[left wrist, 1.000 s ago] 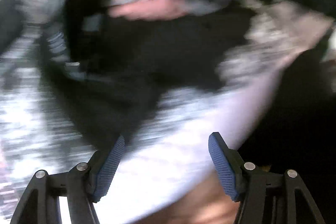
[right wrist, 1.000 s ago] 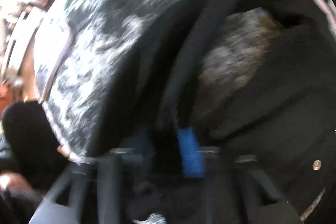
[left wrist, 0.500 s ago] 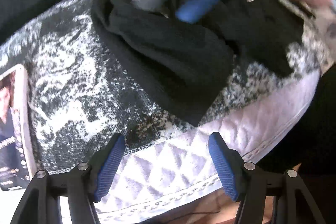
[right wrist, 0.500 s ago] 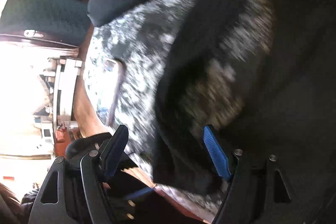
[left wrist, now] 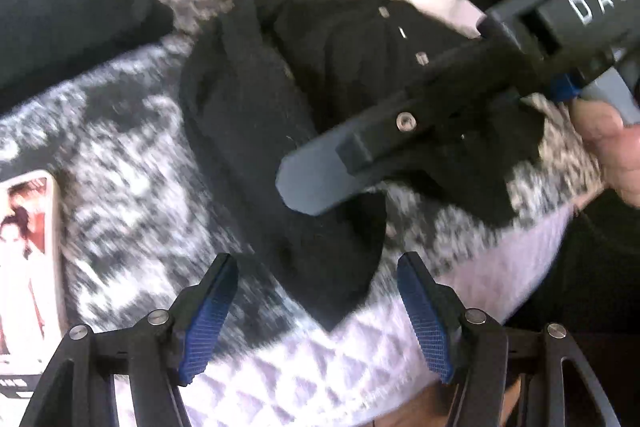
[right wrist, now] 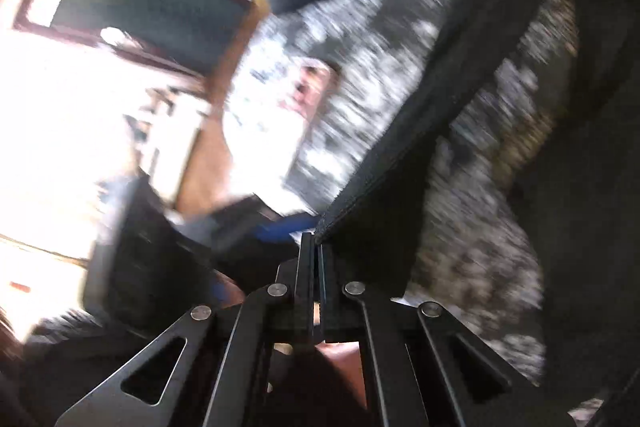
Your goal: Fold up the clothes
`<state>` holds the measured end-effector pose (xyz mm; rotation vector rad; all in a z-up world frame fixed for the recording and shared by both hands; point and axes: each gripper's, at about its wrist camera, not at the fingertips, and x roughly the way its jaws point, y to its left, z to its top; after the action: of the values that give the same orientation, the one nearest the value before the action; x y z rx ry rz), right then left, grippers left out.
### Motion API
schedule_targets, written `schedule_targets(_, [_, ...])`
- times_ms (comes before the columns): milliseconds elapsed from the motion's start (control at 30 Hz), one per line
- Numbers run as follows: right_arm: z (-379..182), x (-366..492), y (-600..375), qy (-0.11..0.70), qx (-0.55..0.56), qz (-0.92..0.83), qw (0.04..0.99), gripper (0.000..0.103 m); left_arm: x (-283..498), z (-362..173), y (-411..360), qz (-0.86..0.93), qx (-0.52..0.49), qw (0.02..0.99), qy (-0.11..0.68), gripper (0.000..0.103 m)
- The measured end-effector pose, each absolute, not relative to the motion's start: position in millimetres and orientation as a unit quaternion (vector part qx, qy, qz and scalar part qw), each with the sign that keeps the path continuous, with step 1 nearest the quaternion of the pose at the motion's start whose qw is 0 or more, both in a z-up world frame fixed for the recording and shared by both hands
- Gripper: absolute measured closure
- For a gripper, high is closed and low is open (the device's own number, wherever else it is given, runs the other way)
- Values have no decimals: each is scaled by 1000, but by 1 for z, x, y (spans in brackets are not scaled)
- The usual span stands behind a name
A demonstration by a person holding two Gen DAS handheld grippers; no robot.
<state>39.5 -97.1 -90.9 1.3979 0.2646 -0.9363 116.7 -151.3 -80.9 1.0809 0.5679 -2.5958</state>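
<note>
A black garment point(left wrist: 280, 115) with small metal snaps lies crumpled on a speckled grey-and-white bed cover point(left wrist: 128, 163). My left gripper point(left wrist: 318, 311) is open and empty, just short of the garment's near corner. My right gripper point(left wrist: 316, 179) reaches in from the right over the garment in the left wrist view. In the right wrist view the right gripper point(right wrist: 316, 241) is shut on a hem edge of the black garment point(right wrist: 384, 163), which rises from the fingertips.
A folded dark cloth point(left wrist: 68, 15) lies at the far left of the bed. A white-cased phone point(left wrist: 28, 247) lies at the left edge. The quilted mattress edge point(left wrist: 320, 367) is just below my left gripper. A wooden frame and bright window point(right wrist: 100, 47) lie beyond the bed.
My right gripper has shut on the garment's edge; it was open half a second ago. It has swung across the garment in the left wrist view. My left gripper stays open.
</note>
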Motion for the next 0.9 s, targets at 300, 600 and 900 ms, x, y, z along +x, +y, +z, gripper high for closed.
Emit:
schedule_targets(300, [-65, 15, -127, 42, 628, -430, 647, 103, 131, -55, -197, -900, 302, 213, 233, 33])
schedule_targets(600, [-60, 5, -138, 18, 626, -416, 659, 103, 129, -64, -217, -895, 297, 202, 266, 33])
schedule_targets(900, [-69, 23, -134, 25, 631, -400, 664, 103, 126, -44, -183, -921, 286, 221, 143, 33])
